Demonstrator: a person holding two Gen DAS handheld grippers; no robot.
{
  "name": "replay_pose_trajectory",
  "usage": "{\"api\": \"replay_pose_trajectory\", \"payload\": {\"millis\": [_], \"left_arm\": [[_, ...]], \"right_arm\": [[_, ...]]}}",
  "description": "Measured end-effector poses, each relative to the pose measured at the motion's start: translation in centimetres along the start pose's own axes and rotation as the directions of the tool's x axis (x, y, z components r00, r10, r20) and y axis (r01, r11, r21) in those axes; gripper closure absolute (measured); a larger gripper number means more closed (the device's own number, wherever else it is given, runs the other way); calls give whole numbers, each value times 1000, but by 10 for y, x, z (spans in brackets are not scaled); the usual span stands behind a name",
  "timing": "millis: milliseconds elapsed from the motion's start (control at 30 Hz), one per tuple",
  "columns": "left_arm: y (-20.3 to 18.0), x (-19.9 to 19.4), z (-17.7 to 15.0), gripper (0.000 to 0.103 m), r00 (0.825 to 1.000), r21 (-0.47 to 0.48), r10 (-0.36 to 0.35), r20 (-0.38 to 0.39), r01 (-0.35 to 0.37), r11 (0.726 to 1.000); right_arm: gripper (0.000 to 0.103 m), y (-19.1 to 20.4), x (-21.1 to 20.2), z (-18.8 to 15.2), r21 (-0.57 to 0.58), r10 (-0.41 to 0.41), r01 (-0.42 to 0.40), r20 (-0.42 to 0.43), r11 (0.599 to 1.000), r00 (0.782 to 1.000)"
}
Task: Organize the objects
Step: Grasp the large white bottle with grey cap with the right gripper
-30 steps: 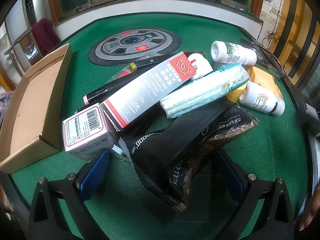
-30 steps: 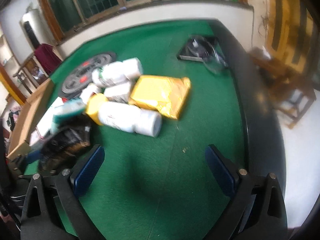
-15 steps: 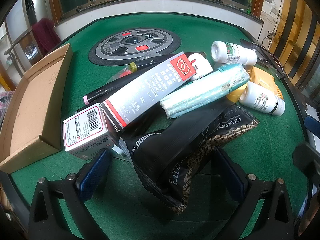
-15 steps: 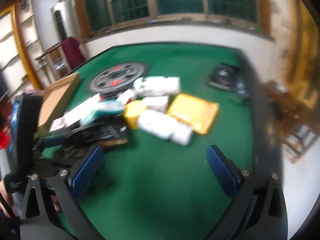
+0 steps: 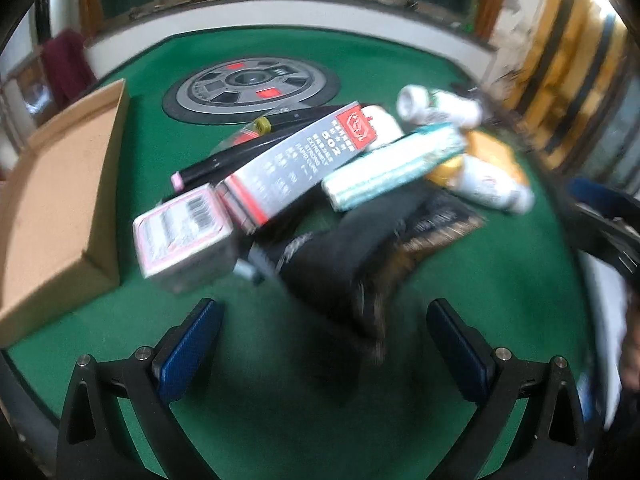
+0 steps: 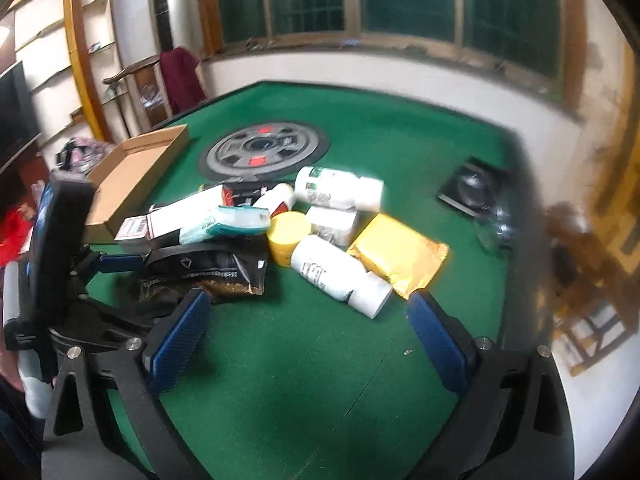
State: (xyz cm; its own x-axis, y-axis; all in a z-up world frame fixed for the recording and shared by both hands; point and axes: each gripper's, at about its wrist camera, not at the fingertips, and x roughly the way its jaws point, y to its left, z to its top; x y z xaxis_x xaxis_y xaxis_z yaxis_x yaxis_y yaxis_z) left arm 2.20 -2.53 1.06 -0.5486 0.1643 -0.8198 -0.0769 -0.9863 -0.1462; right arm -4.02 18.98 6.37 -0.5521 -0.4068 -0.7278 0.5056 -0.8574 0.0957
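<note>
A heap of objects lies on the green table. In the left wrist view it holds a black pouch (image 5: 340, 260), a small barcode box (image 5: 184, 236), a long grey-and-red box (image 5: 296, 164), a teal-and-white box (image 5: 392, 168) and white bottles (image 5: 492, 188). My left gripper (image 5: 324, 348) is open and empty, just short of the black pouch. The right wrist view shows the same heap: the black pouch (image 6: 212, 268), white bottles (image 6: 336, 276), a yellow lid (image 6: 288, 232), a yellow packet (image 6: 400, 256). My right gripper (image 6: 308, 344) is open and empty, above bare felt near the bottles.
An open cardboard tray (image 5: 52, 200) lies at the left of the heap; it also shows in the right wrist view (image 6: 136, 172). A round grey disc (image 6: 264, 152) sits in the table's middle. A black object (image 6: 472, 192) lies at the far right. The left gripper's body (image 6: 60, 264) stands at left.
My left gripper has pulled back and lifted a little from the black pouch. My right gripper has swung left and back, so the whole heap and the left gripper now show.
</note>
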Motion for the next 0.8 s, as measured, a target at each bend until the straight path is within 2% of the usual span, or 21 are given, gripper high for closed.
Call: {"api": "replay_pose_trajectory", "payload": {"millis": [133,267,333,367,400,467,633,733,800], "left_arm": [[14,-28,-13,2,997,42,-41,72,38,998],[20,-48,-27,2,991,103,-67,120,55,993],[19,-49,-30,2,990,129,-50,135,32,991],[19,-50,-31,2,989,137,-50,137,31,990],[20,-49,-32,2,989,137,-54,135,35,990],[22,-48,-33,2,990,137,-68,127,51,989],[27,-55,-37,2,987,139,-66,146,46,989],[30,-52,-36,2,987,135,-79,137,60,989],[30,-50,-36,2,988,139,-83,134,64,988]], "right_arm": [[4,-6,8,9,40,122,-119,-74,992,990],[6,-1,14,13,11,132,-132,-85,991,988],[24,9,19,17,-80,114,-122,-94,989,989],[37,11,23,18,-105,110,-121,-105,987,988],[55,13,30,21,-141,97,-115,-129,983,987],[74,11,47,27,-195,36,-70,-171,978,985],[74,2,68,41,-298,-69,15,-171,954,983],[74,7,73,39,-343,-9,-69,-221,937,975],[69,13,77,33,-384,-31,-63,-233,921,972]]}}
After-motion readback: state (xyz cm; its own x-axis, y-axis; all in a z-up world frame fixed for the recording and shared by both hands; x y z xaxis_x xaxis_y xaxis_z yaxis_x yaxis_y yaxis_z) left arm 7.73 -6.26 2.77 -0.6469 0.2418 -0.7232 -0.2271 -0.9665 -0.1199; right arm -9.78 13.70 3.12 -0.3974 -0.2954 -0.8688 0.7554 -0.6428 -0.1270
